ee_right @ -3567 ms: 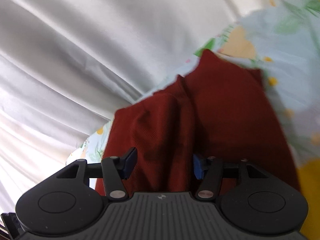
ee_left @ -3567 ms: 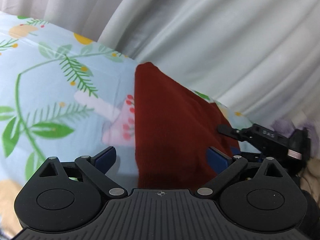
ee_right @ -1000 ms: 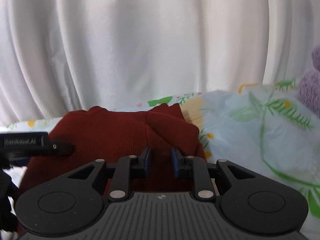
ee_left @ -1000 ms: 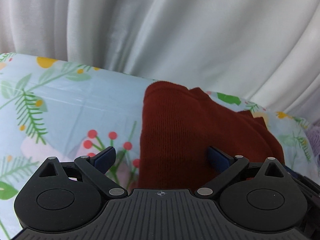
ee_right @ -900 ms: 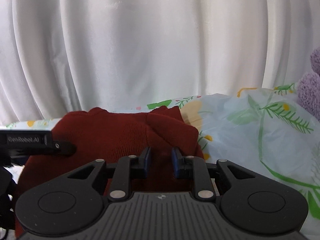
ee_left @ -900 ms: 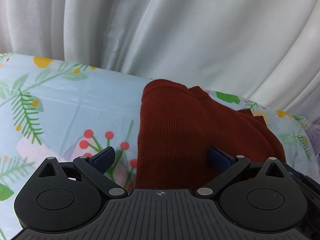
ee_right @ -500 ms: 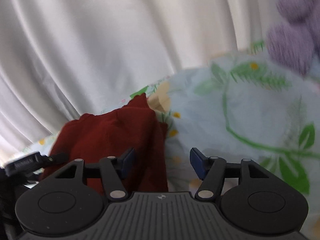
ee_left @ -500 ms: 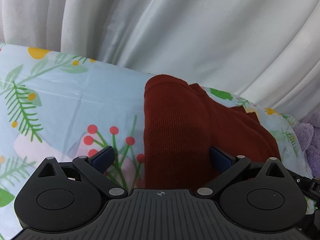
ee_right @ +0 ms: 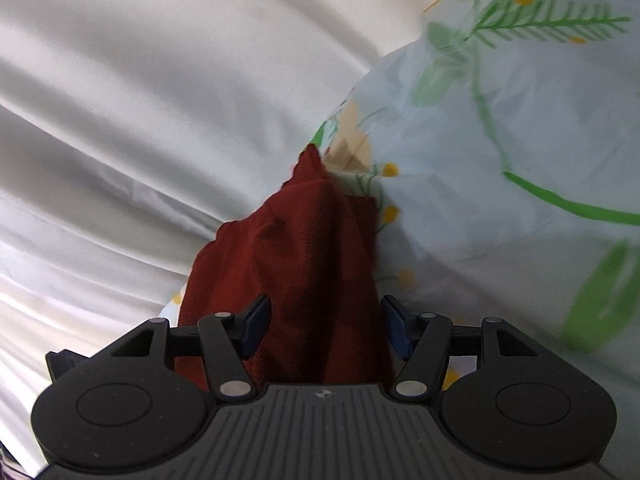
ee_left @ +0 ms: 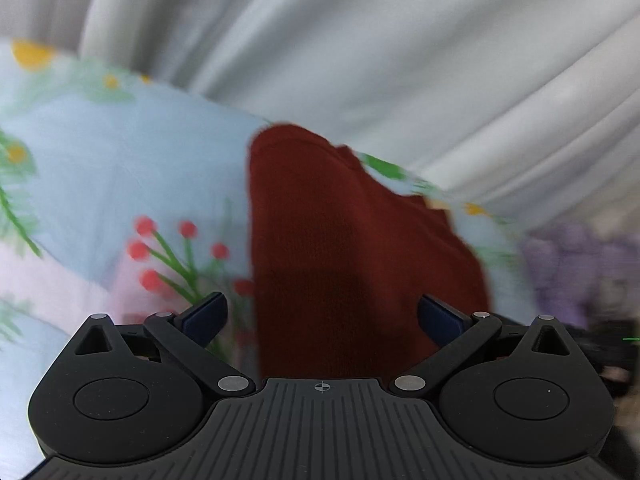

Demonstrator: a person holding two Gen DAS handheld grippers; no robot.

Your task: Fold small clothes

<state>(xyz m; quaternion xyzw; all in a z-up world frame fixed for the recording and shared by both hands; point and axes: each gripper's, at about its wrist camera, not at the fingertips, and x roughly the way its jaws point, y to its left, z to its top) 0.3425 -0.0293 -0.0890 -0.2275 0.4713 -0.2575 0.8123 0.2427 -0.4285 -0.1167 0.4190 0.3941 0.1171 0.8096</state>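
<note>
Item: red garment (ee_left: 360, 264), folded, lower centre of both frames on the floral cloth (ee_left: 120, 168). Right gripper (ee_right: 324, 324) has just let go, fingers apart; left gripper (ee_left: 320, 320) likewise apart. We judge this fold finished.

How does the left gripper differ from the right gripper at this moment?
The left gripper has its jaws spread wider than the right gripper. The left view is blurred; the right view is sharper. Both are open, with the red garment between the jaws, gripped by neither.
</note>
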